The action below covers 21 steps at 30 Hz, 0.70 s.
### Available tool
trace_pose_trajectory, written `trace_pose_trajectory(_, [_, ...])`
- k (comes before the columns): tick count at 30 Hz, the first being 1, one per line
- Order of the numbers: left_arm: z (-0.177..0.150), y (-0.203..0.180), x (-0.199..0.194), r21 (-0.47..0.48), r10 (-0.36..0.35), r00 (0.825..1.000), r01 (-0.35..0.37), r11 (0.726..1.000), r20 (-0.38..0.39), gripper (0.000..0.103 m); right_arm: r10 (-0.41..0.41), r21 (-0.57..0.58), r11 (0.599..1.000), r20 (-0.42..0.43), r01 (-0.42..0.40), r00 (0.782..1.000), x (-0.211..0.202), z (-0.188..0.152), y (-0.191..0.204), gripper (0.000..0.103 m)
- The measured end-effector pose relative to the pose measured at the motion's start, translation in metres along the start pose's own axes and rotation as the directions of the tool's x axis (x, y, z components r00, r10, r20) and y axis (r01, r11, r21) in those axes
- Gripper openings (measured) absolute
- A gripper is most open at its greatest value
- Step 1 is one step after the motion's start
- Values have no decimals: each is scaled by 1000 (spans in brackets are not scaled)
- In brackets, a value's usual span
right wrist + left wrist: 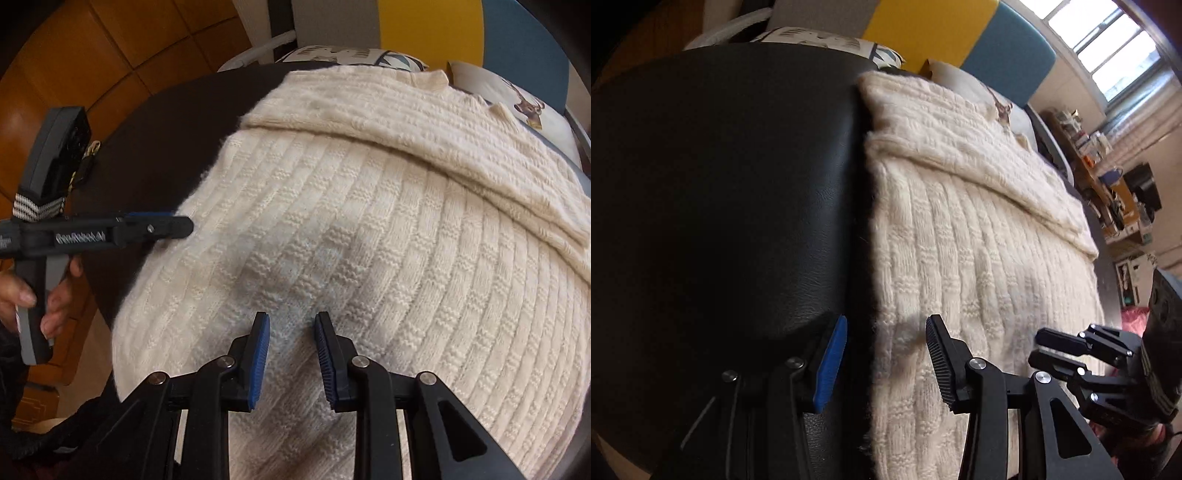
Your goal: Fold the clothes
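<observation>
Black leather surface under cream knit sweater, sleeve folded across far part. Sweater's ribs run away from both grippers. Right gripper over near hem, jaws partly apart, empty. Left gripper straddles sweater's left edge — wide, empty, nearer that side.
</observation>
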<state>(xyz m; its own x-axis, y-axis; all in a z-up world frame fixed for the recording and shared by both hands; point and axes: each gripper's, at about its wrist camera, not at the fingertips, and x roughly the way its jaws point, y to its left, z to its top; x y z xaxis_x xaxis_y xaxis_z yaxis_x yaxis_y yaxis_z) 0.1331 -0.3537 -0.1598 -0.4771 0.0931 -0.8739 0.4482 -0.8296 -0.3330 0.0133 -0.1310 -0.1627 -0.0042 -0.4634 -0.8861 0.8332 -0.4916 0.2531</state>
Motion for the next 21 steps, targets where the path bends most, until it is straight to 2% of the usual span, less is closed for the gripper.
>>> trace_pose_trajectory(1, [-1,-4,-2,19,22,1000,-22,1000,12,29,2,5,1000,3,-2,1000,0,-2,-1,24])
trace_pose_trajectory(3, [-4,-11,-5,57,65,997,-67,996,36,6,1,13,1000,6,-1,1000,1,-5,-4,24])
trace_pose_trajectory(5, [-6,-18,-10,89,108,992,-114,989,69,6,13,36,999,12,-13,1000,2,-9,-9,23])
trace_pose_trajectory(9, [-8,-9,-7,59,107,993,-110,992,46,6,75,94,992,41,-79,996,2,-17,-22,22])
trace_pose_trajectory(11, [-13,-2,-10,38,88,995,-90,995,38,11,133,158,977,60,-141,989,-3,-21,-34,22])
trace_pose_trajectory(13, [-25,7,-23,14,44,998,-44,999,43,35,207,225,947,122,-230,971,-23,-30,-51,24])
trace_pose_trajectory(15, [-38,17,-35,-9,-1,999,1,1000,50,46,270,255,914,200,-316,942,-54,-48,-71,24])
trace_pose_trajectory(19, [-63,36,-59,-56,-89,994,93,994,66,48,292,327,856,335,-401,896,-127,-106,-126,26])
trace_pose_trajectory(21, [-75,45,-72,-79,-133,988,139,987,76,49,233,408,826,382,-390,894,-158,-142,-159,26])
